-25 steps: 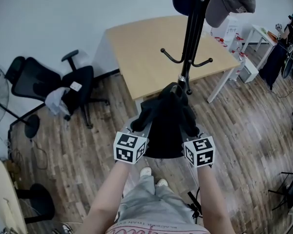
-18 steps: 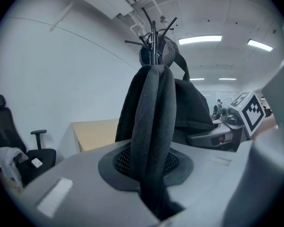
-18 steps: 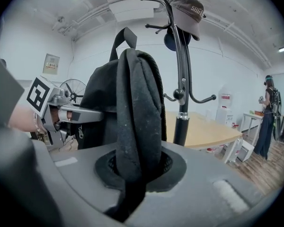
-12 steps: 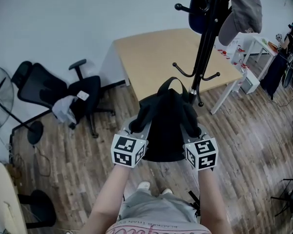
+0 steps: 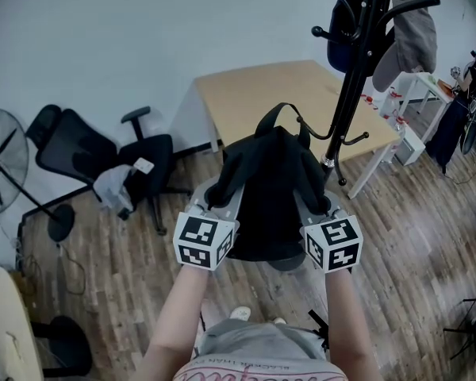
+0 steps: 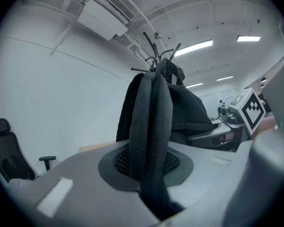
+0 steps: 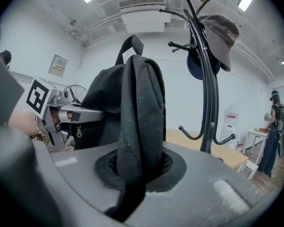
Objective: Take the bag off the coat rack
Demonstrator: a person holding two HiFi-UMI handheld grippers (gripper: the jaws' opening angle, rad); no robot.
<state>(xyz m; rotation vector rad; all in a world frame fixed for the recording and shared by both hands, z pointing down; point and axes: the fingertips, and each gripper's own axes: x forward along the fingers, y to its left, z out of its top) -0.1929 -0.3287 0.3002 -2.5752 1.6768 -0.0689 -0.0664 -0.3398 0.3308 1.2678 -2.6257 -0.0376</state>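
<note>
**In front of the coat rack: bag held up, looking free of the hooks**

Straight ahead of the chest, held the bag [image 5: 274,185] upright, top loop [image 5: 271,116] uppermost, long axis running up and down. Clamped the left tongs [image 6: 149,167] hard on the left strap [image 6: 149,117], pads pinching the folded webbing. Same story with the right tongs [image 7: 137,169] on the right strap [image 7: 139,108]: squeezed nearly together, nothing else in between. Shared the load one strap per side, bag body hanging between and just beyond the tongs.

Found the coat rack [image 5: 353,86] up and to the right of the bag, pole near but apart from it. Saw the lower hooks [image 5: 345,140] just beside the bag's right shoulder, seemingly not caught in the loop. Spotted a cap [image 5: 412,34] and a dark item on the upper arms. Judged the bag free; called for a pull back and leftward, away from the pole, with the right tongs the nearer to it. Noted the worktop [image 5: 246,94] behind the bag, well clear.
</note>
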